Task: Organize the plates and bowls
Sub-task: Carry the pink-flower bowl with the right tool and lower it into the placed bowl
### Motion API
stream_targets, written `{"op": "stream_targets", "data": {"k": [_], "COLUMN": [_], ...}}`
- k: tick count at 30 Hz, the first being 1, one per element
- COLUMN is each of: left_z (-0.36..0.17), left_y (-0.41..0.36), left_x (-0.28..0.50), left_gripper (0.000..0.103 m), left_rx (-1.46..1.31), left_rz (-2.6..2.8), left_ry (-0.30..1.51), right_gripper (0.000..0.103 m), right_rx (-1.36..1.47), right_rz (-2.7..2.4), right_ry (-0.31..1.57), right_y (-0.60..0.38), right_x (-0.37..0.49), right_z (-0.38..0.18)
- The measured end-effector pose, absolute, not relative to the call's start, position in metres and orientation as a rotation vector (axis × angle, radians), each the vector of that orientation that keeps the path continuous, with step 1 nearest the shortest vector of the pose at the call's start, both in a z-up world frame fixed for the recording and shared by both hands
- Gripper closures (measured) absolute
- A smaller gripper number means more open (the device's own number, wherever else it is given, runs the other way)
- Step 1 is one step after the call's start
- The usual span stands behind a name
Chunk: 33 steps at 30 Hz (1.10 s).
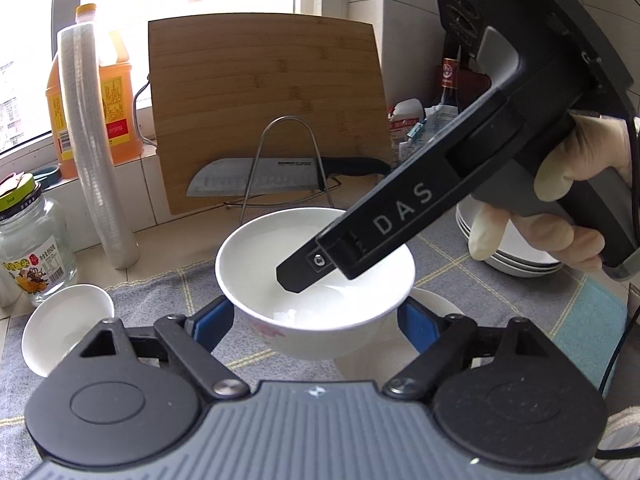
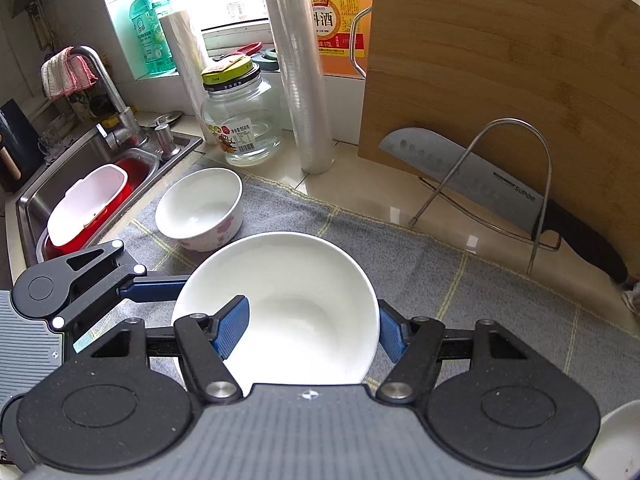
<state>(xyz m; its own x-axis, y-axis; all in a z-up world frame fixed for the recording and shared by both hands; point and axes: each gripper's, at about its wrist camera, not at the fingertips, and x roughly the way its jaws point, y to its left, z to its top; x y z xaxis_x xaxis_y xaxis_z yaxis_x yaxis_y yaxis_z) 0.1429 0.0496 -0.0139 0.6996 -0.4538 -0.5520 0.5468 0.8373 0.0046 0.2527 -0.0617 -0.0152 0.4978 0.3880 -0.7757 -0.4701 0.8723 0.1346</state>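
A white bowl with pink flowers on its side hangs above the grey checked cloth. My left gripper is shut on its lower body, one blue pad on each side. My right gripper straddles the same bowl. Its left pad stands free inside the bowl and its right pad is outside the right rim. In the left wrist view one of its fingers reaches down into the bowl from the upper right, held by a gloved hand. A second flowered bowl sits on the cloth near the sink.
Stacked white dishes stand at the right, and another white dish lies under the held bowl. A bamboo board, a knife on a wire rack, a film roll and a glass jar line the back. The sink is at the left.
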Motion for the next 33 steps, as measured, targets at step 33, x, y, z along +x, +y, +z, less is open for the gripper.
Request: {"op": "stream_targets", "data": {"k": [33], "left_z": [-0.037], "left_y": [0.015], "left_x": [0.115], "left_gripper": [0.015], "left_rx": [0.265], "left_rz": [-0.689], "left_ry": [0.623], "right_gripper": [0.03], "right_rx": [-0.051], "right_rz": [0.347], "right_ry": [0.94], "right_y": [-0.094], "right_x": [0.199], "right_z": [-0.04]}}
